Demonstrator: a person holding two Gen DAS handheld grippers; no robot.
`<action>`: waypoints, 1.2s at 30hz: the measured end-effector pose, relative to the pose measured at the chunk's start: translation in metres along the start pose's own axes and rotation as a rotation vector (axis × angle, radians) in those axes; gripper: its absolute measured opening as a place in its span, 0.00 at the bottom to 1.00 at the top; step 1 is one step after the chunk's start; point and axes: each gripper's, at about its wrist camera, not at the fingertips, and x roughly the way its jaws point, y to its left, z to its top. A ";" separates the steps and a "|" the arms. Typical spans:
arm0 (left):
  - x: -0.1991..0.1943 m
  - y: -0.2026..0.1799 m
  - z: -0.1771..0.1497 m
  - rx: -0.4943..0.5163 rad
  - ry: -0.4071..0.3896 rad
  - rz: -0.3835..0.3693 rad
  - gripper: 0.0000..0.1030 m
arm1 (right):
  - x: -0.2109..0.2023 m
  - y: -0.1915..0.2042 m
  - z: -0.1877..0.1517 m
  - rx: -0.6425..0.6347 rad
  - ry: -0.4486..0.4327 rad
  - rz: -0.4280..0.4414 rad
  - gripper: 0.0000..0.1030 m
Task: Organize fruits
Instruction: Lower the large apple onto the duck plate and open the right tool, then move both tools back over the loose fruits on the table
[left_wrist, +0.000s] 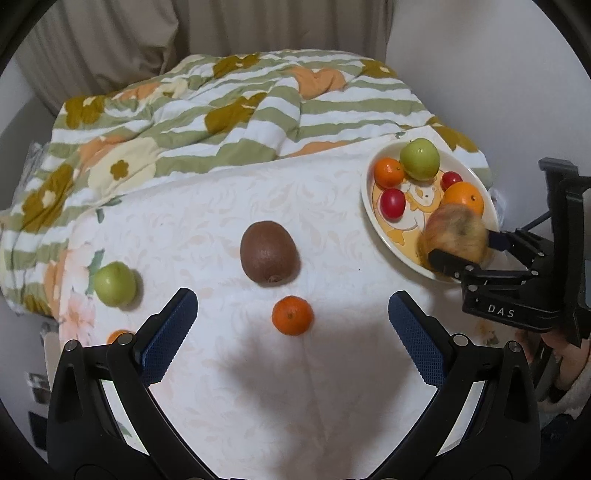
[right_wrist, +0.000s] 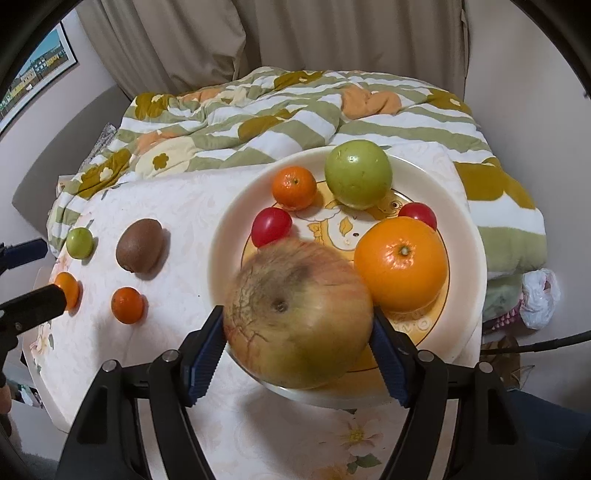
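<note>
One word, "DAS", is legible on the right gripper's (right_wrist: 299, 332) body. Left gripper (left_wrist: 291, 314) gapes wide above a small orange (left_wrist: 292, 315) on the tablecloth (left_wrist: 221, 229), kiwi (left_wrist: 269, 253) beyond. Right gripper clamps a blurred apple (right_wrist: 297, 317) over the plate's (right_wrist: 229, 236) near rim.

Both grippers are black plastic with two long arms. The left gripper (left_wrist: 291, 306) has blue bumpy pads (left_wrist: 168, 334) inside its fingers and round silver screws on top. The right gripper (right_wrist: 299, 332) has white letters "DAS" (left_wrist: 501, 311). A pale fuzzy sleeve (left_wrist: 576, 380) shows beside it.
</note>
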 end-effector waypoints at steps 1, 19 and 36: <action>-0.001 0.000 -0.002 -0.001 -0.001 0.006 1.00 | -0.005 0.000 0.001 0.001 -0.029 0.001 0.78; -0.056 -0.003 -0.023 -0.053 -0.152 0.019 1.00 | -0.076 0.005 0.000 -0.046 -0.152 -0.047 0.99; -0.116 0.065 -0.050 -0.091 -0.253 0.081 1.00 | -0.131 0.097 0.012 -0.149 -0.243 -0.031 0.99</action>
